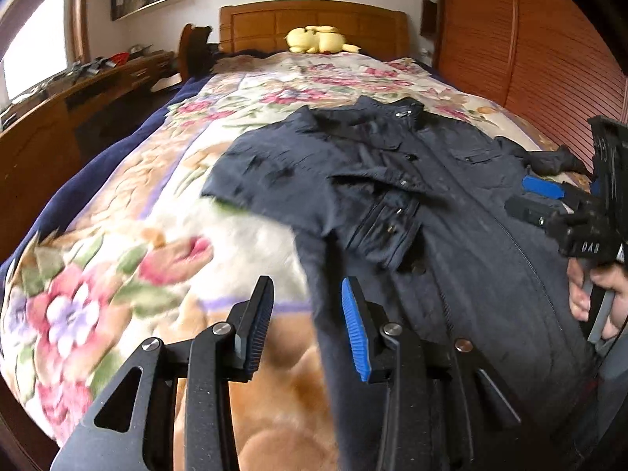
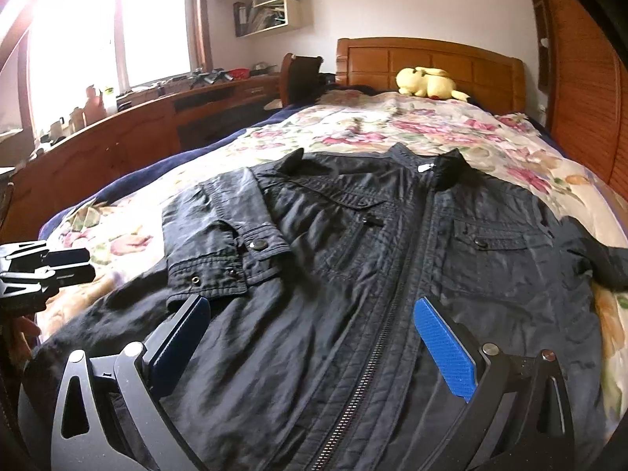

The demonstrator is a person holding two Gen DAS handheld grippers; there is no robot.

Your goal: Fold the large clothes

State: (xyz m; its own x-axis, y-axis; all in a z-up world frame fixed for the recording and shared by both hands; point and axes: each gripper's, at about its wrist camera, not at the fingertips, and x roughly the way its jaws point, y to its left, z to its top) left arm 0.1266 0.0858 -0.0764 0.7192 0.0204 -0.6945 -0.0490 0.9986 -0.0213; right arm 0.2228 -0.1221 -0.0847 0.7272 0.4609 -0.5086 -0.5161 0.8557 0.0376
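A dark navy jacket [image 2: 392, 243] lies front-up and zipped on the floral blanket [image 1: 137, 235], collar toward the headboard. One sleeve [image 2: 219, 235] is folded across the chest; the other sleeve [image 1: 549, 161] trails off to the right. My left gripper [image 1: 306, 294] is open at the jacket's left edge, with only blanket and the cloth's rim below the gap. It also shows at the left margin of the right wrist view as the left gripper [image 2: 92, 265]. My right gripper [image 2: 312, 306] stands wide open over the lower front beside the zip [image 2: 396, 306], holding nothing. A hand [image 1: 588, 294] holds it.
A yellow plush toy [image 2: 428, 82] lies by the wooden headboard [image 2: 428, 59]. A cluttered wooden desk [image 2: 129, 125] runs along the bed's left under a bright window. Slatted wooden wardrobe doors [image 1: 549, 59] close off the right side.
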